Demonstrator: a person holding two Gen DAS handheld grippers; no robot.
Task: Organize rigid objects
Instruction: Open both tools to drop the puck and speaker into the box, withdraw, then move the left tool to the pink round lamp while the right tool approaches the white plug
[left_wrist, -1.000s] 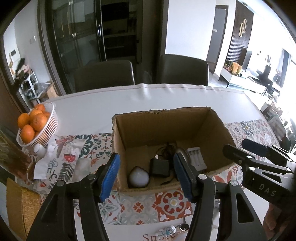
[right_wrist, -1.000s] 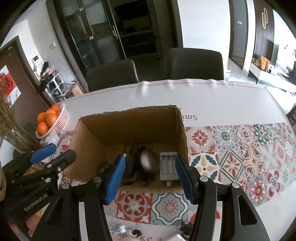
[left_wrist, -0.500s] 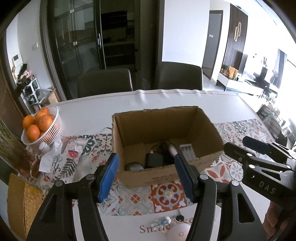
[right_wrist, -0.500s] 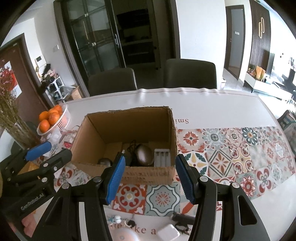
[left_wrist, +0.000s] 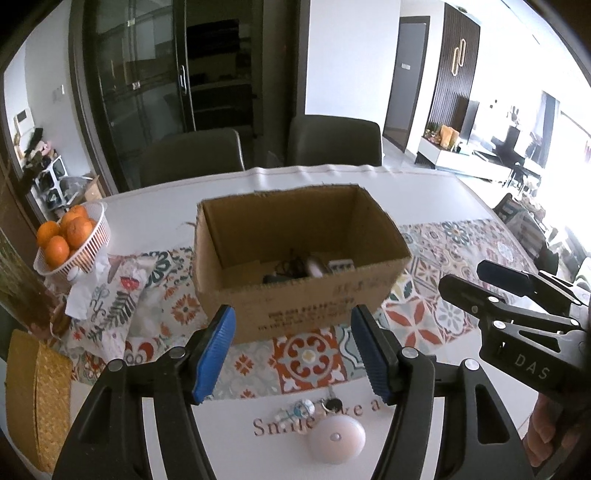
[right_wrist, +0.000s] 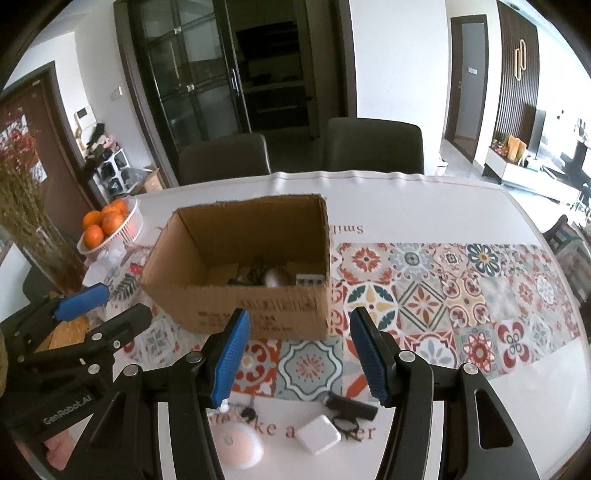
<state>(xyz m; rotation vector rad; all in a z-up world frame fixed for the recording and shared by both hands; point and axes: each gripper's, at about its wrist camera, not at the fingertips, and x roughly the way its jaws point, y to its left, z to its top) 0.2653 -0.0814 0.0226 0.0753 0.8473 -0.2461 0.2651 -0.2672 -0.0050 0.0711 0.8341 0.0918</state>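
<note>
An open cardboard box (left_wrist: 295, 295) (right_wrist: 251, 310) stands on the patterned runner and holds a black adapter with cable, a rounded grey object (right_wrist: 277, 277) and a white battery holder (right_wrist: 309, 279). In front of it on the white table lie a round pinkish-white lamp (left_wrist: 337, 440) (right_wrist: 240, 445), a key ring (left_wrist: 327, 404), a white square charger (right_wrist: 318, 438) and a black clip-like object (right_wrist: 351, 408). My left gripper (left_wrist: 291, 354) is open and empty, above the lamp and keys. My right gripper (right_wrist: 299, 356) is open and empty, above the charger.
A white basket of oranges (left_wrist: 70, 236) (right_wrist: 110, 225) stands at the left, with crumpled white tissue beside it. A vase of dried stems (right_wrist: 33, 221) and a woven mat (left_wrist: 37, 398) are at the far left. Two chairs stand behind the table.
Both grippers have pulled back and away from the box toward the table's near edge. The lamp, keys, charger and black object have come into view below them.
</note>
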